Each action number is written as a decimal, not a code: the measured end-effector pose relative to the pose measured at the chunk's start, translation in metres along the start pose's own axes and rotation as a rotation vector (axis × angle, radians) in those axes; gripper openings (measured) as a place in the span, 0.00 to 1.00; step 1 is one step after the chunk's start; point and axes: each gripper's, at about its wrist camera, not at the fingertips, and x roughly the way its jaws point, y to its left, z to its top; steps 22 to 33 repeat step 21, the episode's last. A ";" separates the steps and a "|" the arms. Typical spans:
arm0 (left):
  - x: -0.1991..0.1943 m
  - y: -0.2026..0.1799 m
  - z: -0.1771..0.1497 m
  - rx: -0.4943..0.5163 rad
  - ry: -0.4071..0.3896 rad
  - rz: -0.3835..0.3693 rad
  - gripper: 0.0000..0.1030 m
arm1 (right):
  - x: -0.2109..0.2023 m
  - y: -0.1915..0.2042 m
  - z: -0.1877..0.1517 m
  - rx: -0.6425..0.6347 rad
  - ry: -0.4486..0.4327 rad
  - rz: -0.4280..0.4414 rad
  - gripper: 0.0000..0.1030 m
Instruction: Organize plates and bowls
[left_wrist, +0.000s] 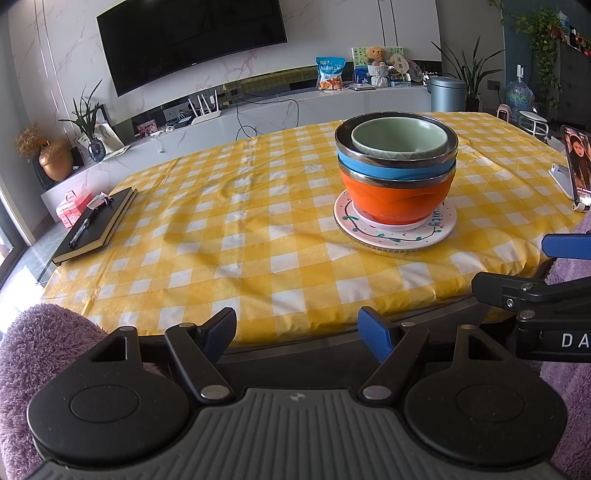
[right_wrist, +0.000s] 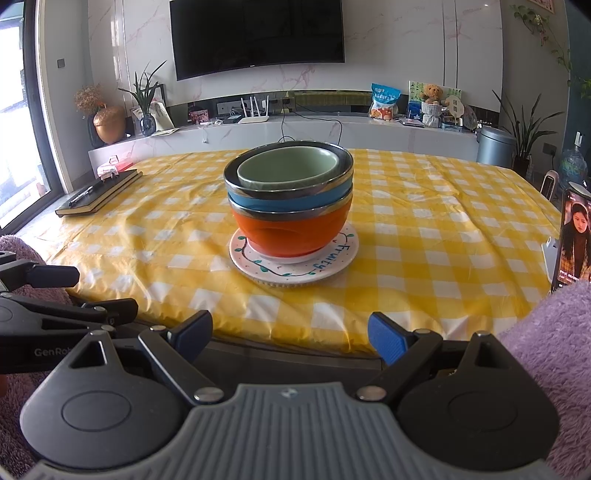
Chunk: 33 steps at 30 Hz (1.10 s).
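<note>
Only the right view shows the plate's (right_wrist: 325, 264) "fruity" lettering whole; bowls (right_wrist: 290, 206) stacked upright, mouths up, centre frame (both grippers (left_wrist: 297, 332) (right_wrist: 291, 336) wide, empty).

On the checked tablecloth (right_wrist: 424, 206) a white plate (right_wrist: 291, 271) carries three nested bowls: an orange bowl (right_wrist: 291, 234), a blue bowl (right_wrist: 284, 201) in it and a green bowl (right_wrist: 288, 168) on top. The right gripper (right_wrist: 291, 330) hangs at the table's near edge, jaws wide apart and empty. A notebook (right_wrist: 99, 195) with a pen (right_wrist: 80, 195) lies far left.
</note>
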 end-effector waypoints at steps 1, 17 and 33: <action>0.000 0.000 0.000 0.000 -0.001 0.003 0.86 | 0.000 0.000 0.000 0.000 0.000 0.000 0.87; -0.004 0.001 0.002 -0.003 -0.021 0.004 0.85 | 0.001 0.001 -0.002 0.004 0.010 0.001 0.87; -0.005 0.001 0.002 -0.003 -0.023 0.004 0.86 | 0.001 0.000 -0.002 0.004 0.010 0.000 0.87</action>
